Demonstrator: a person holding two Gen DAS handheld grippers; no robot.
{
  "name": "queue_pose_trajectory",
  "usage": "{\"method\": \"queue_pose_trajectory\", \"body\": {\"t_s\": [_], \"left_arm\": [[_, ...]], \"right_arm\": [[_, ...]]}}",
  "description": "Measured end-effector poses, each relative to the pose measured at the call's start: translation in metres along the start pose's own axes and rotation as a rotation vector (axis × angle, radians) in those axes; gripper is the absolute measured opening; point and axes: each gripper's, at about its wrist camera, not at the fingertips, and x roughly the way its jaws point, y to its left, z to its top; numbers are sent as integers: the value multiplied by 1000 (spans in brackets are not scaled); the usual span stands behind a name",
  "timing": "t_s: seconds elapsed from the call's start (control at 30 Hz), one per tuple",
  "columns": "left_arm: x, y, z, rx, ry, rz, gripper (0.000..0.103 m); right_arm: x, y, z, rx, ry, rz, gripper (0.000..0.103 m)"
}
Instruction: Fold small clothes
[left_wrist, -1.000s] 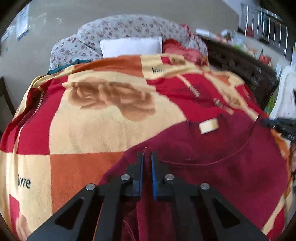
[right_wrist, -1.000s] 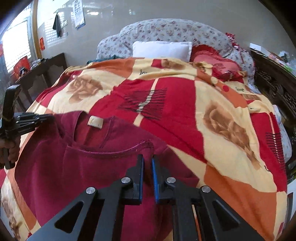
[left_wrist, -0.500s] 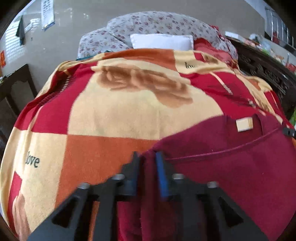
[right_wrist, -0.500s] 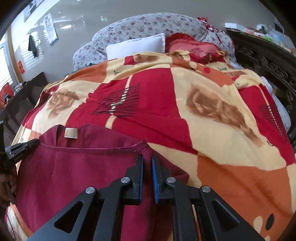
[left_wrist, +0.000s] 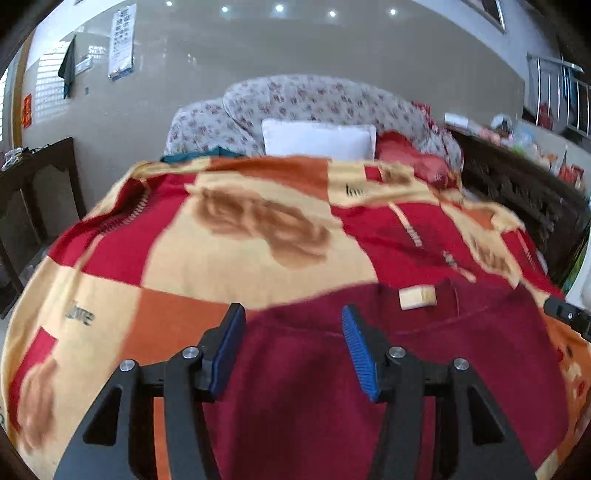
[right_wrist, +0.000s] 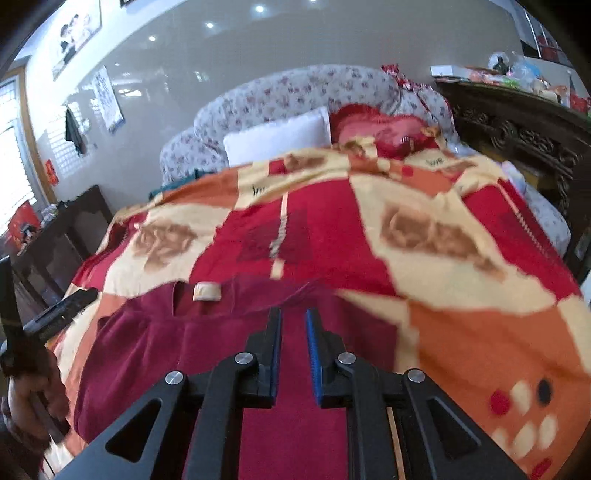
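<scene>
A maroon shirt (left_wrist: 424, 369) lies spread on the patchwork blanket (left_wrist: 240, 266), collar and tan label (left_wrist: 417, 297) facing the headboard. My left gripper (left_wrist: 291, 308) hovers over the shirt's left shoulder. Its jaws are wide apart and still opening, with cloth below them but not pinched. My right gripper (right_wrist: 293, 312) is over the shirt's (right_wrist: 177, 350) right shoulder. Its jaws are opening and stand a narrow gap apart, with maroon cloth showing through the gap and not pressed. In the right wrist view the left gripper (right_wrist: 62, 312) shows at the left edge, held by a hand (right_wrist: 33, 398).
A white pillow (left_wrist: 317, 138) and a red cushion (left_wrist: 410, 151) lean on a flowered quilt roll (left_wrist: 314, 99) at the bed's head. Dark carved wooden furniture (right_wrist: 517, 125) runs along the right side. A dark wooden table (left_wrist: 33, 184) stands to the left of the bed.
Both grippers were shut on the shirt's shoulders. The left has now opened wide, the right has parted a little, and the shirt has dropped onto the blanket. Both views have tilted up.
</scene>
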Motion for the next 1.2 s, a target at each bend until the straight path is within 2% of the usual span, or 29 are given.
{"method": "queue_pose_trajectory", "body": {"t_s": [0.1, 0.2, 0.23, 0.3, 0.37, 0.43, 0.63, 0.87, 1.0, 1.07, 1.2], "left_arm": [[24, -5, -5, 26, 42, 82, 54], [48, 13, -12, -30, 122, 122, 54], [57, 22, -16, -62, 154, 125, 54], [70, 43, -26, -164, 197, 53, 56], [67, 51, -28, -213, 175, 14, 57], [66, 48, -29, -202, 171, 22, 57], [70, 42, -28, -182, 185, 39, 61], [71, 38, -27, -170, 188, 27, 71], [71, 38, -27, -173, 186, 15, 74], [72, 37, -27, -168, 189, -2, 80], [73, 35, -26, -164, 189, -9, 82]], "right_arm": [[25, 15, -1, -98, 10, -45, 14], [55, -3, -1, -81, 75, -115, 14], [63, -14, -1, -63, 86, -125, 12], [70, -29, -7, -16, 84, -87, 9], [72, -30, -14, -35, 56, -79, 9], [73, -32, -16, -29, 47, -68, 9], [80, -50, -16, 63, 70, 50, 9], [82, -34, -17, -12, 69, -32, 9], [81, -39, -17, 10, 71, -15, 9], [81, -38, -18, 3, 69, -25, 9], [81, -37, -18, 0, 66, -29, 9]]}}
